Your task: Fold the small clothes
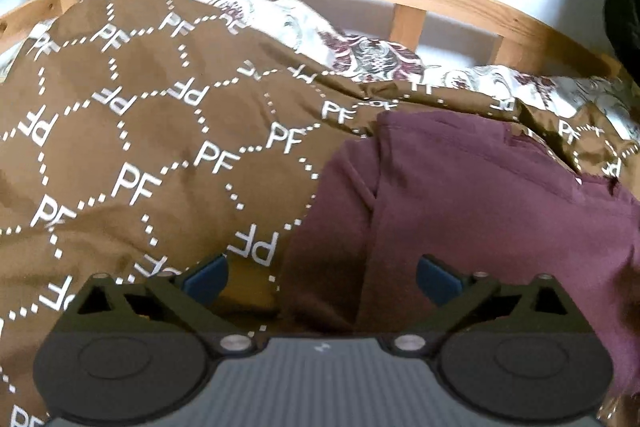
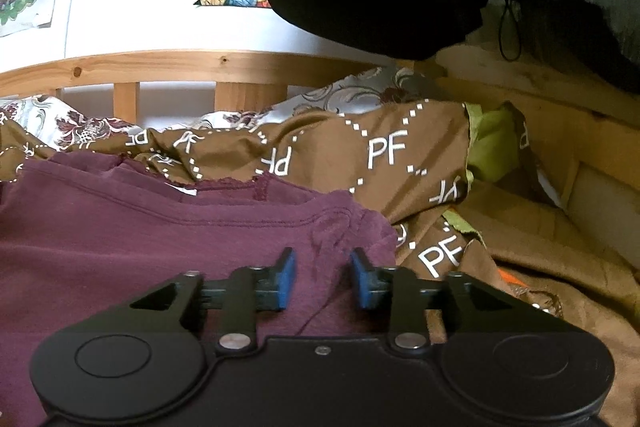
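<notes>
My left gripper [image 1: 322, 277] stands spread wide, its blue rubber pads far apart with nothing between them; the left pad hangs over the brown bedcover [image 1: 132, 131] and the right one over the maroon garment [image 1: 460, 203]. That garment is soft, matte knit cloth, lying mostly flat on the near right of the cover, with a long raised fold running from its far edge toward me.

My right gripper [image 2: 323, 277] is parted about halfway, the flat blue pads facing each other just above the garment's [image 2: 160, 239] right edge. The cloth bunches into small wrinkles there, and I cannot tell whether the pads brush it; they do not pinch it. A double-stitched seam curves across the garment, and a narrow lace trim shows at its far edge.

The brown cover is smooth, slightly shiny, printed with white dotted diamonds and letters, and rumpled toward the far side. Beyond it lies a floral sheet [image 2: 80, 127], pale with dark red blooms, against a knotty pine bed frame [image 2: 180, 67] with upright slats. A green lining [image 2: 492, 143] peeks out at the right.
</notes>
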The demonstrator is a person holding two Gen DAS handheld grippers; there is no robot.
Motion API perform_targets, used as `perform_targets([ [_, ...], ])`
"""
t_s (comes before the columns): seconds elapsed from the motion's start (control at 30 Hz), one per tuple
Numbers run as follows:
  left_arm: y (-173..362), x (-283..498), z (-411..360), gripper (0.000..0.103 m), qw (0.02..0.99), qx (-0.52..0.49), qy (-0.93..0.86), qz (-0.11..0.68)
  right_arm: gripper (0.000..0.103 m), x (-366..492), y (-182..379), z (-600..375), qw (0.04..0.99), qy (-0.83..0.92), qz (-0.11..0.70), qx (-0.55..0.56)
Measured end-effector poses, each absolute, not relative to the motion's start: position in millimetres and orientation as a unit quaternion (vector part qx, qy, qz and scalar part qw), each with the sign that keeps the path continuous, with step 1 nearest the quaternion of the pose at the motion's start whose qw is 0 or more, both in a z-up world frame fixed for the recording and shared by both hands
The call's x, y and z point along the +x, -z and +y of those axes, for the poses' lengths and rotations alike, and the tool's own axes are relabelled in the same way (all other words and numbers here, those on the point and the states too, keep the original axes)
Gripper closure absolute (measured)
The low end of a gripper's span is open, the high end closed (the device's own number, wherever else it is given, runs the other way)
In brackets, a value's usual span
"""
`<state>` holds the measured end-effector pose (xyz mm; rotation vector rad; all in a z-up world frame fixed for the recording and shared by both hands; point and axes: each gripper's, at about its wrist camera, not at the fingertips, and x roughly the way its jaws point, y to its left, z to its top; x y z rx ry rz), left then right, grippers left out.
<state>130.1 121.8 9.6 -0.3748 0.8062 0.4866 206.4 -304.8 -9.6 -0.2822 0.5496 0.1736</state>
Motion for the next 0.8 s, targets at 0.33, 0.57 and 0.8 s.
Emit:
perform_targets([
  [0.33, 6.7, 117.9, 138.9, 0.001, 0.851, -0.227, -0.273, 0.387, 0.013, 180.5, 4.5, -283.6, 0.943, -0.135, 0.276, -0.127],
  [0.57, 2.8, 110.5, 136.6, 0.001, 0.873, -0.233, -0.236, 0.359, 0.001, 153.3, 12.9, -253.7, 0.928, -0.205, 0.289, -0.113],
  [0.8, -0.2, 117.4, 123.2, 0.001, 0.885, -0.205, -0.21, 0.361, 0.001, 129.2, 20.0, -229.9, 0.912, -0.263, 0.283, -0.136],
])
